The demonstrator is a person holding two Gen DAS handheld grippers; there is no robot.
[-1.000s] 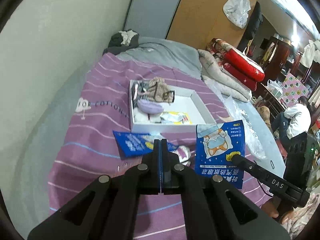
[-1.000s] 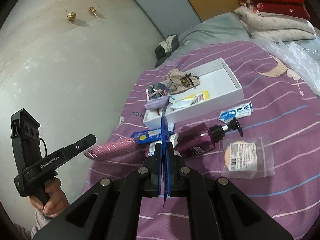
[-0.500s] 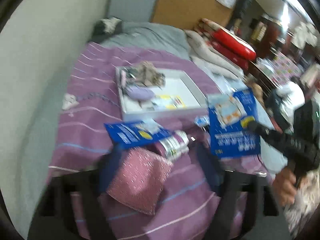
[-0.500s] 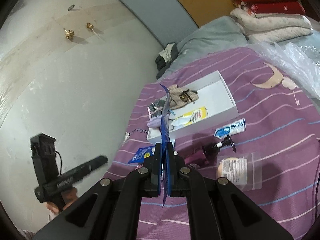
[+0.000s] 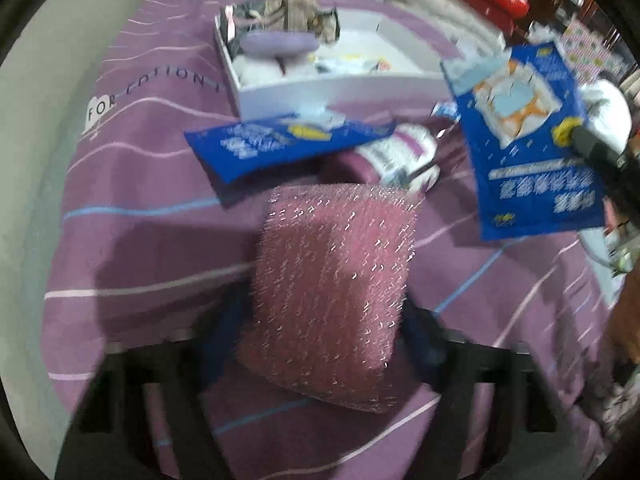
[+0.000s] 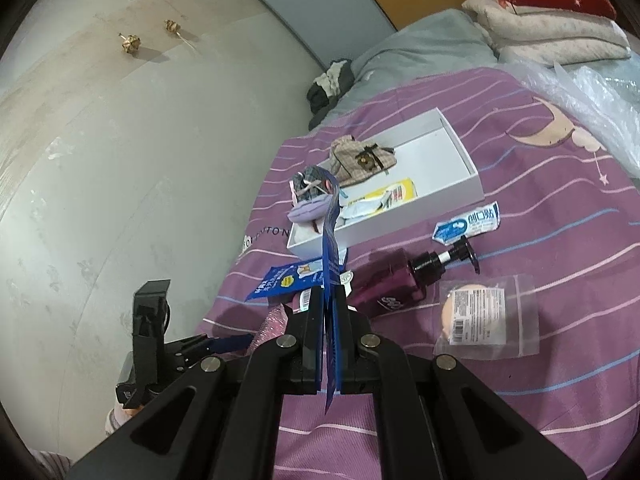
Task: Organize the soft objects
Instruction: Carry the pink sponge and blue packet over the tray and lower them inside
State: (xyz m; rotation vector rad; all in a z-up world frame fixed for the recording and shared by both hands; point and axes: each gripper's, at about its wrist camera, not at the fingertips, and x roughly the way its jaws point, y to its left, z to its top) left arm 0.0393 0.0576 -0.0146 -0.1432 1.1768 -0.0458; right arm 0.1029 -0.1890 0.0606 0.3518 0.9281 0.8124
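Note:
My left gripper (image 5: 326, 320) is open, its fingers wide apart on either side of a pink glittery sponge pad (image 5: 332, 292) that lies on the purple striped bedspread (image 5: 140, 248); the pad's edge also shows in the right wrist view (image 6: 276, 322). My right gripper (image 6: 329, 320) is shut on a blue packet (image 6: 331, 240), held edge-on above the bed; its face shows in the left wrist view (image 5: 532, 140). A white box (image 6: 456, 148) holds a checked pouch (image 6: 360, 158), a purple pad (image 6: 308, 212) and small packets.
A second blue packet (image 5: 280, 144) lies in front of the box, over a small bottle (image 5: 400, 152). A dark purple pump bottle (image 6: 396, 280), a bagged round puff (image 6: 480, 316) and a small sachet (image 6: 468, 226) lie on the bed. A wall runs along the left; folded quilts are at the back.
My left gripper has opened and dropped lower, and the pink pad now lies between its fingers. My right gripper has kept hold of the blue packet while shifting over the bed.

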